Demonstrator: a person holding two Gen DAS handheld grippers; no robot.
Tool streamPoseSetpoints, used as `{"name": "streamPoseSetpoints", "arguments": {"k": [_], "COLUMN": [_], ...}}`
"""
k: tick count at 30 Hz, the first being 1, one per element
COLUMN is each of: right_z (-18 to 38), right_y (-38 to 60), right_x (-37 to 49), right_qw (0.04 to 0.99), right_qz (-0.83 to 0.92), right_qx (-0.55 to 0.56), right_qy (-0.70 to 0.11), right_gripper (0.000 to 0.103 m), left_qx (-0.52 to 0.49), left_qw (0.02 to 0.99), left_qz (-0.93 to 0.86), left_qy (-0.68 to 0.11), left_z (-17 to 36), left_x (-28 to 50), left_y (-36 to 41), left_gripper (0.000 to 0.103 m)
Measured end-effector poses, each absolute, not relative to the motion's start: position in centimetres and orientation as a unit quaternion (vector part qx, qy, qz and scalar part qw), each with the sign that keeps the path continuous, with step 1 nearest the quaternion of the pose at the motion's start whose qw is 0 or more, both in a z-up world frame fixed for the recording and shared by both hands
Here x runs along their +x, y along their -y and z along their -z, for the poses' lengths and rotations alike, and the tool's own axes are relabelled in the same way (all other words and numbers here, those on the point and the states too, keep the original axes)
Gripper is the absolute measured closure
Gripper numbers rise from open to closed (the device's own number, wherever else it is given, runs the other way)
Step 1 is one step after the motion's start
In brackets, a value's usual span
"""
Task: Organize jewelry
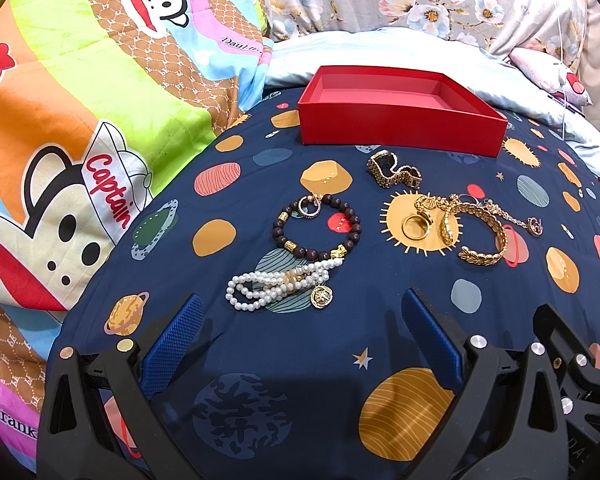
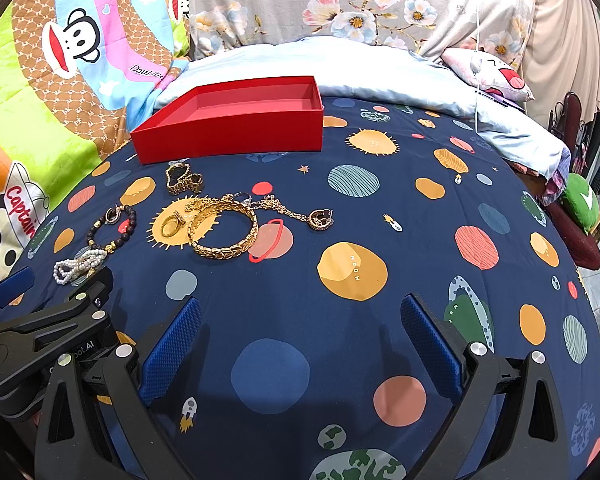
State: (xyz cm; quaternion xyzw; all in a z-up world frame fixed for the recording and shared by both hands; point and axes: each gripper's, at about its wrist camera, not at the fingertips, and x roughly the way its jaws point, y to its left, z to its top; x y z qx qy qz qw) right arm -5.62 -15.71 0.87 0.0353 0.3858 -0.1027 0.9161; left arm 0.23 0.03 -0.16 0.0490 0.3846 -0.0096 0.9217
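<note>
Behind the gold bangle (image 2: 224,232), tangled chains (image 2: 284,208) blur together indistinctly.

The red cardboard box (image 1: 400,128) hides its own floor behind the near wall, so can't see what's inside. In the gold tangle (image 1: 452,208) near the planet-print sheet's (image 1: 300,360) middle, the thin chain pieces are too small to separate.

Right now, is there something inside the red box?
The red box looks empty: both views show only its bare red floor and inner walls. Its near wall hides the front strip of the floor, so a small piece lying there could not be seen.
</note>
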Motion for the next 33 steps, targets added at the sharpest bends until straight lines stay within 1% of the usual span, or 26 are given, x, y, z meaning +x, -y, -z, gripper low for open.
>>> {"name": "streamPoseSetpoints", "arguments": {"k": [17,23,28,33], "right_z": [-0.6,-0.7,-0.8,-0.8], "right_y": [15.6,16.0,15.8,15.3], "right_x": [-5.6,-5.4,-3.5,-0.8], "right_qw": [0.916,0.916,0.914,0.911], "right_qz": [0.095,0.071,0.059,0.036], "right_qx": [0.036,0.051,0.048,0.049], "right_qy": [-0.388,-0.391,-0.398,-0.407], "right_gripper": [0.005,0.005,0.005,0.015], "left_qx": [0.035,0.01,-0.024,-0.016], "left_qw": [0.923,0.925,0.924,0.924], "left_qz": [0.015,-0.003,-0.015,-0.012], "left_qy": [-0.384,-0.38,-0.381,-0.381], "left_z": [0.2,-0.5,-1.5,-1.5], "left_x": [0.0,-0.3,0.7,2.0], "left_y": [-0.4,-2.9,-5.6,-6.3], "left_gripper": [0.006,0.006,0.005,0.005]}}
